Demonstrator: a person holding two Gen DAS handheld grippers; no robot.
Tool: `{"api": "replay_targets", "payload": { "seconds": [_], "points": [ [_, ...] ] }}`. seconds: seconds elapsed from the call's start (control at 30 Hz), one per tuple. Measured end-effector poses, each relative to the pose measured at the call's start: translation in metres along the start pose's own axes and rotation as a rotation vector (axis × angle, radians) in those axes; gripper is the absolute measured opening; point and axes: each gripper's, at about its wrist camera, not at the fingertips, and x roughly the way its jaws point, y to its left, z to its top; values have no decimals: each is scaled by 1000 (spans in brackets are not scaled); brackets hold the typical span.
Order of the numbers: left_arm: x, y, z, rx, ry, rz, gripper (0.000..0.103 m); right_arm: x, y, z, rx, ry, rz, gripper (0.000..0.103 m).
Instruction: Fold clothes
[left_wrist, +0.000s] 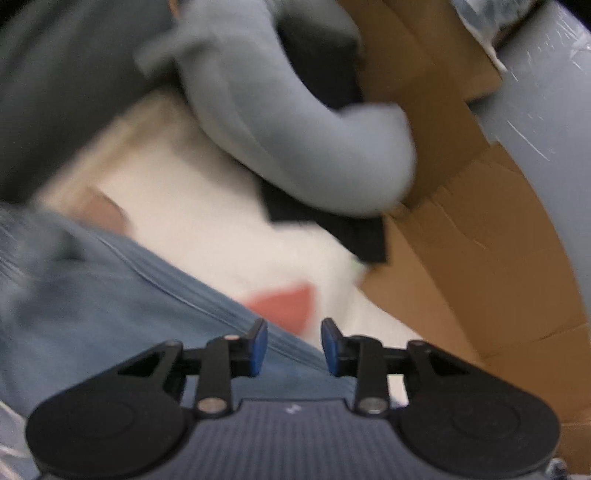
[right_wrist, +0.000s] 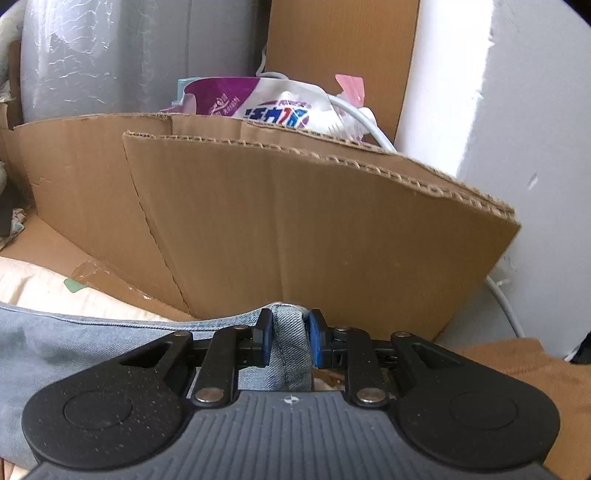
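The left gripper (left_wrist: 294, 347) had its blue pads (left_wrist: 260, 345) standing apart with nothing between them – the denim jeans (left_wrist: 110, 295) lay just beneath and behind the gap, not pinched. It pointed steeply down over the jeans, which spread across the lower left of that blurred view on a pale bedcover (left_wrist: 192, 206). Further on lay a light grey garment (left_wrist: 295, 140), and brown cardboard (left_wrist: 480, 240) stood to the right.

The right gripper (right_wrist: 290, 341) was clamped on a folded edge of the jeans (right_wrist: 290, 343) – both blue pads (right_wrist: 316, 341) pressed against a thick bunch of denim that stood up between them. The rest of the jeans trailed away to the left, over the pale bedcover (right_wrist: 40, 291). This gripper tilted gently downward, facing a cardboard box wall (right_wrist: 314, 229) close ahead, with printed plastic bags (right_wrist: 280, 103) showing above its rim and a white wall (right_wrist: 517, 110) to the right.
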Motion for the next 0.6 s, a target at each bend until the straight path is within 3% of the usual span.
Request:
{"api": "replay_targets", "payload": {
  "seconds": [0.23, 0.5, 0.6],
  "points": [
    [7, 37, -6, 47, 20, 108, 33, 4, 1, 4, -12, 17, 0, 20],
    [53, 33, -12, 97, 7, 163, 29, 19, 0, 2, -9, 48, -1, 20],
    [60, 28, -8, 135, -10, 185, 29, 29, -4, -2, 35, 75, 13, 25]
  ]
}}
